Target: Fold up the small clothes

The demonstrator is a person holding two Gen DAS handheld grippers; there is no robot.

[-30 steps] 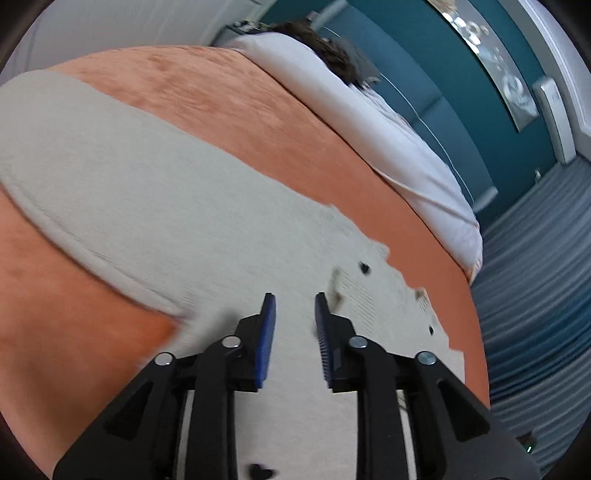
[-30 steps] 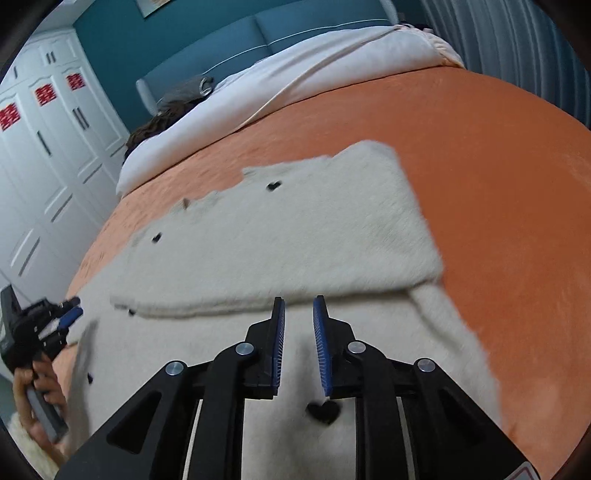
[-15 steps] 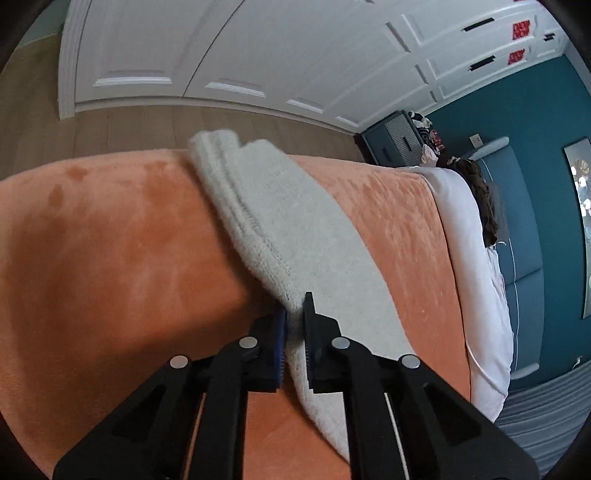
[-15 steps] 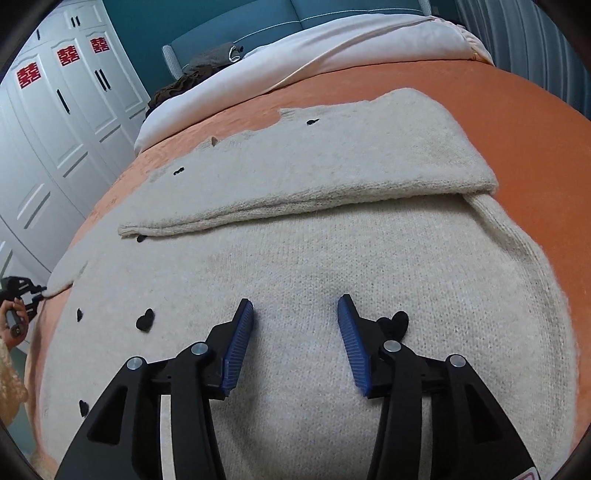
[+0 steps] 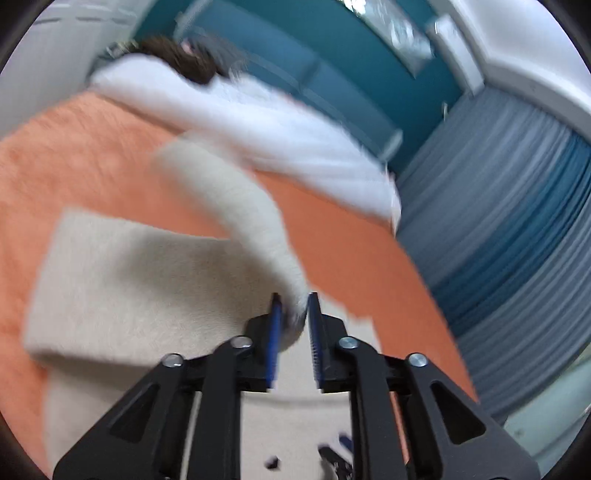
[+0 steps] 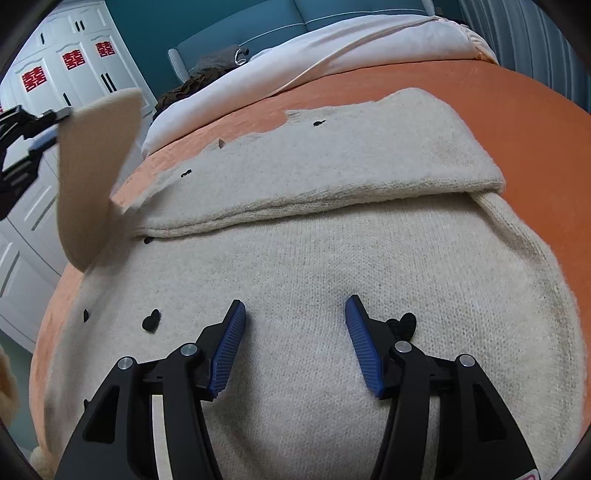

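A cream knitted sweater [image 6: 332, 258] with small black hearts lies spread on the orange bedspread [image 6: 517, 110]. One sleeve [image 6: 332, 177] is folded across its body. My left gripper [image 5: 293, 314] is shut on the other sleeve [image 5: 236, 195] and holds it lifted in the air. That raised sleeve also shows at the left of the right wrist view [image 6: 96, 166], with the left gripper [image 6: 26, 140] behind it. My right gripper [image 6: 295, 314] is open and empty, low over the sweater's body.
A white duvet [image 6: 351, 48] lies across the head of the bed before a teal headboard [image 6: 332, 14]. White wardrobe doors [image 6: 74, 62] stand at the left. Grey-blue curtains [image 5: 498, 221] hang beyond the bed's far edge.
My left gripper shut on the sleeve and lifted it off the bed, swinging it up over the sweater. My right gripper opened wide and moved closer over the sweater's body.
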